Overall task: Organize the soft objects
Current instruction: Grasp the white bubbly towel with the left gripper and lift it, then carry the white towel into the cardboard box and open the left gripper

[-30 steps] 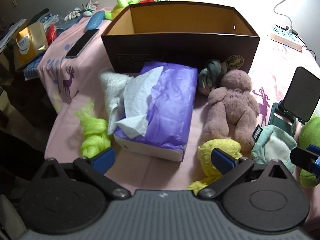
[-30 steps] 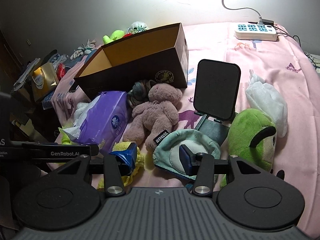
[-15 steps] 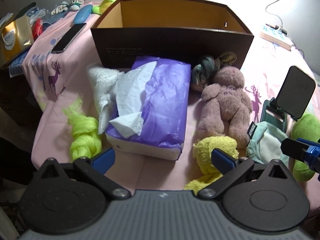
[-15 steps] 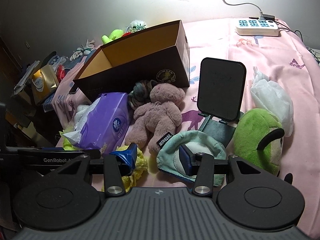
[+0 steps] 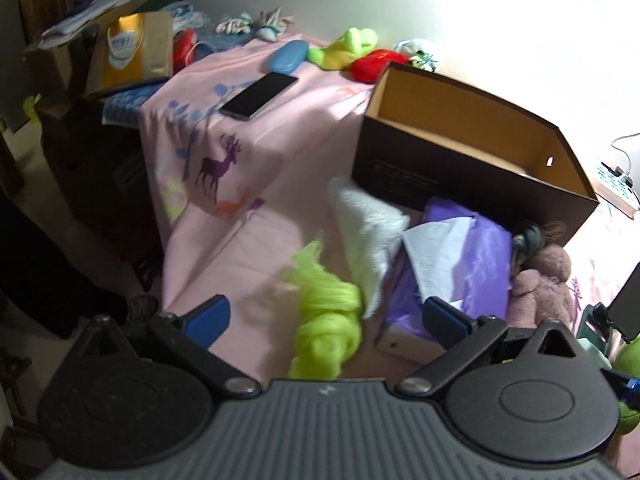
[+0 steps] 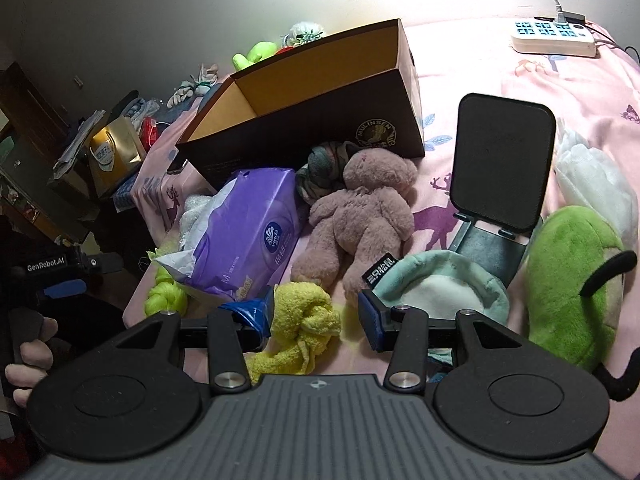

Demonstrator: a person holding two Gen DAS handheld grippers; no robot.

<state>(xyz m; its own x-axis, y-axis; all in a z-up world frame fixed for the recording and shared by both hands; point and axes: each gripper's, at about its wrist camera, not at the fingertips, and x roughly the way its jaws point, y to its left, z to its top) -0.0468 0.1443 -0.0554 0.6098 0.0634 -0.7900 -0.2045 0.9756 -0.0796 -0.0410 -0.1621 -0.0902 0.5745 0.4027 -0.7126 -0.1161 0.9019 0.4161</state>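
We find the left gripper (image 5: 324,316) spread wide and empty, its jaws standing either side of the green yarn bundle (image 5: 326,316), which lies on the pink cloth in front of the box (image 5: 472,172) and just left of the tissue pack (image 5: 476,264). The right gripper (image 6: 316,312) is about half open and also holds nothing; the yellow cloth knot (image 6: 306,322) sits between its fingers without being clamped. The box stands open, and what we can see of its inside is bare. We judge the step in hand to be picking up these two soft items for the box. To do it well, each gripper should go down until its pads bracket the thickest part of the bundle, then close firmly, since loose fibre will compress and slip; the left should keep clear of the white fluffy cloth (image 5: 368,232) touching the yarn, so only one item lifts. The left view is blurred, so the yarn's edges are uncertain. The floor of the box is hidden by its near wall. The pink bear (image 6: 360,216) covers part of a grey-green item (image 6: 320,172) we cannot identify, and the green plush toy (image 6: 572,284) is partly hidden by the right gripper's body.
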